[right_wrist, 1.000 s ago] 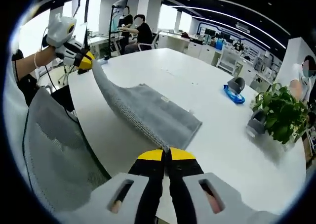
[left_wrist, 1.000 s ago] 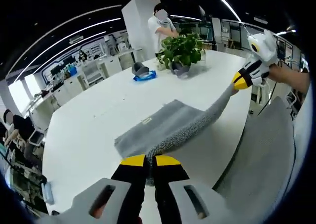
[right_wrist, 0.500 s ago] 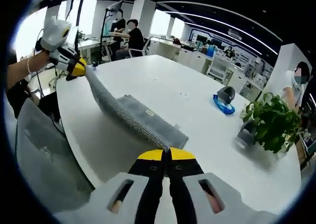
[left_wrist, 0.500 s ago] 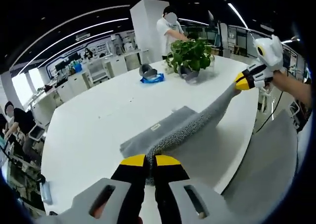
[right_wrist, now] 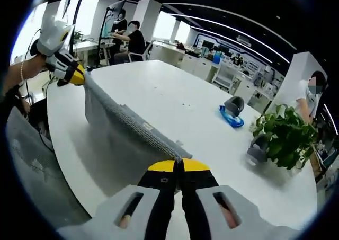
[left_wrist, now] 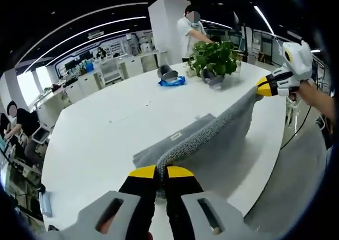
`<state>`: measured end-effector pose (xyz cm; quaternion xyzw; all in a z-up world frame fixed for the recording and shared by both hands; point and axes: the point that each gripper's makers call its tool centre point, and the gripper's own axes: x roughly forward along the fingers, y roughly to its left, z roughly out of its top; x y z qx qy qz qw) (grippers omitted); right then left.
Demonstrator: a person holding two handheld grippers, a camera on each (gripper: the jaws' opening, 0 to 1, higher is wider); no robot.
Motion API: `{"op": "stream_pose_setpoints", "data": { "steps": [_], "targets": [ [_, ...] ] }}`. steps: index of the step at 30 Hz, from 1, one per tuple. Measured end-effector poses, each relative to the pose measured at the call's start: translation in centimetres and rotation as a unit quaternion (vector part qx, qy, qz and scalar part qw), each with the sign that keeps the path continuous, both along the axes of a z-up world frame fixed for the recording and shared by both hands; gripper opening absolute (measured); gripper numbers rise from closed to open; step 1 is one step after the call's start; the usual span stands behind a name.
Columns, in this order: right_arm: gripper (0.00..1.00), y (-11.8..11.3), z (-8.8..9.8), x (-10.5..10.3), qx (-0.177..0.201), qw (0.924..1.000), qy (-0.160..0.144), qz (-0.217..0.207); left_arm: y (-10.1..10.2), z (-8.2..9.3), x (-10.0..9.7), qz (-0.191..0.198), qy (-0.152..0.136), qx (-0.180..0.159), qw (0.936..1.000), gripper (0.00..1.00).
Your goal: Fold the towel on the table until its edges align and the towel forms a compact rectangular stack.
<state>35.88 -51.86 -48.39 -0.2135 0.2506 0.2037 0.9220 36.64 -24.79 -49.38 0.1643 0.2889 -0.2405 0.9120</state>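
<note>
**Left gripper view: towel up off the table, a corner in each gripper**

Big white table (left_wrist: 100, 139) first, and the grey towel (left_wrist: 212, 139) is the landmark on it. Its near edge is lifted and stretched between the two grippers, the far part lying on the tabletop with a small label showing. The left gripper (left_wrist: 161, 172) has its jaws pressed together on one corner; in the right gripper view the right gripper (right_wrist: 177, 166) is likewise clamped on the other corner, fabric running from its tips straight across to its partner.

That cloth looks soft and light, I'd say: it sags between the grips and drapes in a curtain, so it will flop rather than hold a crease. Corners are the place to hold it, keeping the edge taut as it's carried over.

Beyond the towel, a potted plant (left_wrist: 214, 60) sits in its pot, leaves spilling over. Just beside that, further from the towel, a dark grey object rests on something blue (left_wrist: 170, 81); what it is I can't tell.
</note>
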Motion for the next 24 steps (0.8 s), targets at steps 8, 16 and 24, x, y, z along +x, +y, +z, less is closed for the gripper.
{"op": "stream_pose_setpoints", "data": {
  "steps": [8, 16, 24],
  "targets": [
    [0.0, 0.5, -0.5, 2.0, -0.005, 1.0, -0.002, 0.002, 0.6, -1.4, 1.6, 0.002, 0.006, 0.008, 0.9999, 0.06],
    [0.0, 0.0, -1.8, 4.0, -0.001, 0.9999, 0.003, -0.013, 0.1, -1.9, 4.0, 0.001, 0.0, 0.011, 0.9999, 0.06],
    [0.0, -0.4, -4.0, 6.2, -0.04, 0.9988, -0.003, -0.027, -0.4, -3.5, 6.6, 0.0, 0.0, 0.025, 0.9997, 0.06]
  ]
}}
